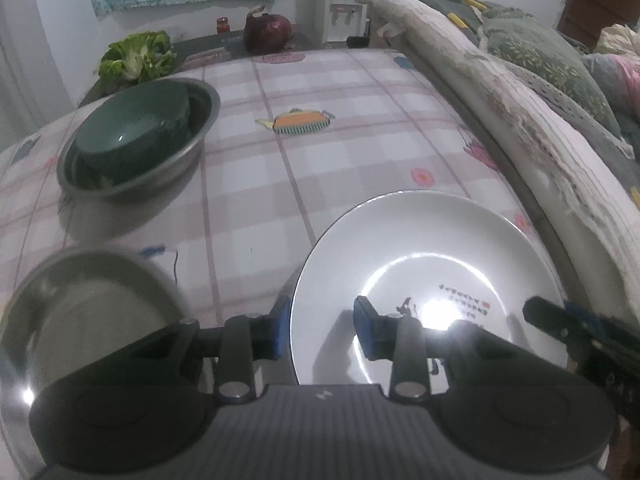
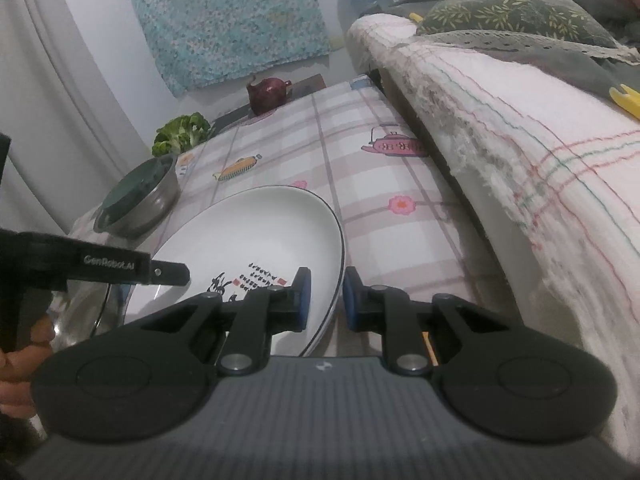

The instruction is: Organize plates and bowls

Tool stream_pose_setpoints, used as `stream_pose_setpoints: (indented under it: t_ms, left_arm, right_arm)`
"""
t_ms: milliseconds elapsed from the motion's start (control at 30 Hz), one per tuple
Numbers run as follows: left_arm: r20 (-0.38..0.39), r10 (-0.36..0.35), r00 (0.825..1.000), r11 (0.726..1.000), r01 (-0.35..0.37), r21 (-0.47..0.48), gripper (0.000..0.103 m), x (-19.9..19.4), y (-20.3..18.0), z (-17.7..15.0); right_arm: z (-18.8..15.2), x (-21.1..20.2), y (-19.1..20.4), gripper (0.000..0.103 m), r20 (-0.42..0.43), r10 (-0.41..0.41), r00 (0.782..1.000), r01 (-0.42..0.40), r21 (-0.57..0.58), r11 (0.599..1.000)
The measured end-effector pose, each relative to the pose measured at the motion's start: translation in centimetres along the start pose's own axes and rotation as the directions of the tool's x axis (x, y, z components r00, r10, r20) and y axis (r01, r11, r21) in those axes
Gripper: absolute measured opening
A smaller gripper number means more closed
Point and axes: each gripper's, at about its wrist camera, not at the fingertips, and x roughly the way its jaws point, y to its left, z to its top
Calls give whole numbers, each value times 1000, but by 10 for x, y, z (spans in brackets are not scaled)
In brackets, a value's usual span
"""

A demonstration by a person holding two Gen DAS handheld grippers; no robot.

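Note:
A white plate (image 1: pixel 432 268) with dark printed writing sits at the near right of the checked tablecloth; it also shows in the right wrist view (image 2: pixel 256 236). My left gripper (image 1: pixel 322 326) is open, its fingers straddling the plate's left rim. My right gripper (image 2: pixel 325 296) is open, its fingers astride the plate's right rim. A dark green bowl (image 1: pixel 132 128) sits inside a steel basin (image 1: pixel 200 120) at the far left. An empty steel bowl (image 1: pixel 88 300) lies near left, blurred.
A padded sofa edge (image 1: pixel 520 120) runs along the table's right side. A lettuce (image 1: pixel 138 56), a dark red pot (image 1: pixel 268 32) and a small red jar (image 1: pixel 222 24) stand at the far end. Bare tablecloth (image 1: pixel 320 160) lies between the dishes.

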Motion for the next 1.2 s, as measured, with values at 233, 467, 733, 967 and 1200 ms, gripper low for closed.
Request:
stream_pose_setpoints:
  t_ms: [233,467,733,967,1200]
  left_arm:
    - [-18,-30,999,999,29,-23,35,-23,2,-33]
    - [-13,-57,998,998,57,-41,35,-45,5,-63]
    - [5,-98,995,995,98,-24,35,-64,4,-96]
    - [26,-103,994,995,102,13,35,-66,0,-108]
    - [51,-87,995,995,85,43,37,-59,-5,-110]
  right_arm:
    - [-13,-18,-1,16,-23,23,999,-23,6,1000]
    - [-26,-34,3,16,-40,32,999,-34,-27,999]
    - [-32,-41,2,16,-26,38,999,-39,-48,998]
    - [-37,-50,2,18,-10,30,999,-31,-45,999]
    - [-50,-63,-1,18,-16,8,1000,-9,-51,999]
